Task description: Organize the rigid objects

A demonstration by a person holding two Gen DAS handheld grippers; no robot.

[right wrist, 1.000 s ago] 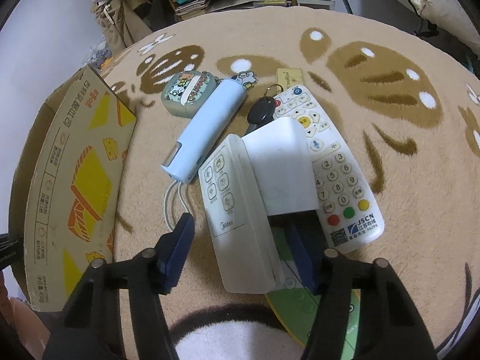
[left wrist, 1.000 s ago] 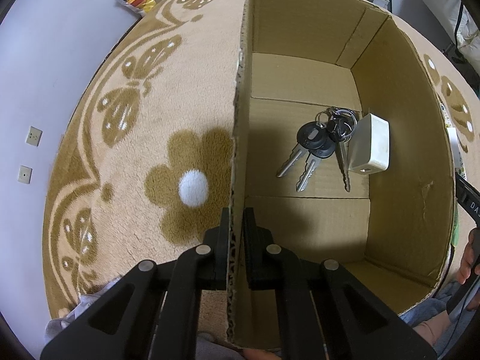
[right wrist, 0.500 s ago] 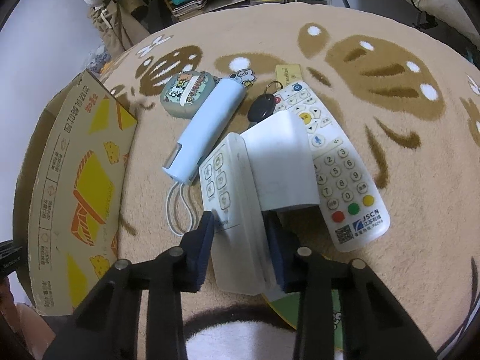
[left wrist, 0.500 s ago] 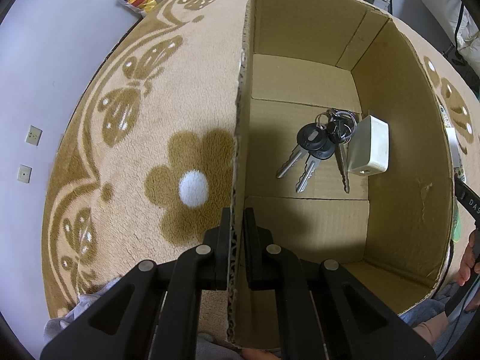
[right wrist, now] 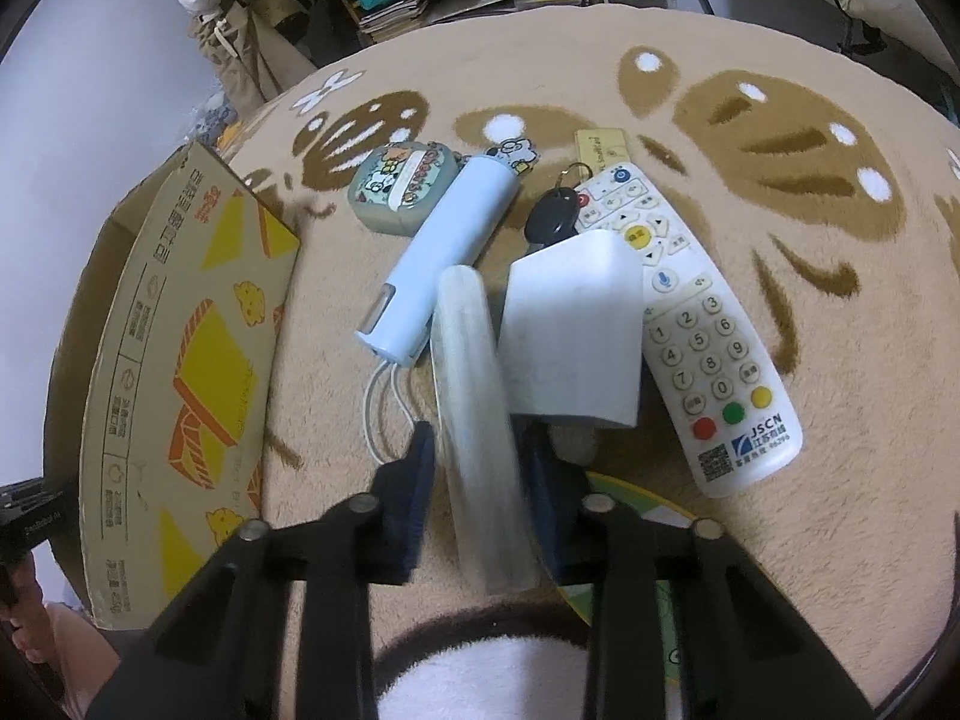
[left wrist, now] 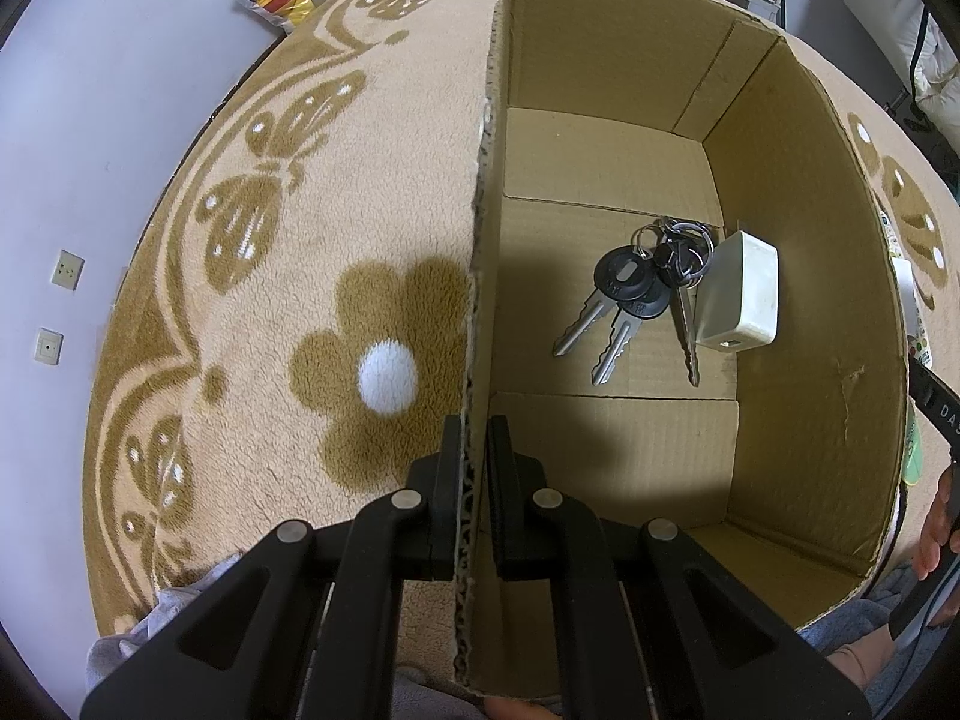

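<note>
Left wrist view. Rug [left wrist: 312,228]: tan pile, brown butterfly and flower pattern, fills the 9 o'clock half. Left gripper [left wrist: 474,480]: at 6 o'clock, both fingers pinched onto the near wall of the cardboard box [left wrist: 798,312], one finger outside, one inside. Box interior: bunch of keys [left wrist: 636,300] with black heads lies on the floor just right of centre; white charger block [left wrist: 741,291] touches the keys at their 3 o'clock side.

Right wrist view. Box outer face, printed in yellow and orange, stands at 9 o'clock. Right gripper [right wrist: 480,480]: at 6 o'clock, fingers closed to a narrow gap around the near end of a pale remote control [right wrist: 480,408], turned on edge and motion-blurred; firm contact on both sides is likely, not certain. Blue cylindrical gadget [right wrist: 444,258]: at 11 o'clock of the remote, white loop cord trailing. Cartoon-printed case [right wrist: 399,186]: beyond it. White adapter [right wrist: 573,330]: just right of the held remote. Black key [right wrist: 552,219]: at 12 o'clock of the adapter. White keypad remote [right wrist: 696,336]: at 3 o'clock, partly under the adapter.
</note>
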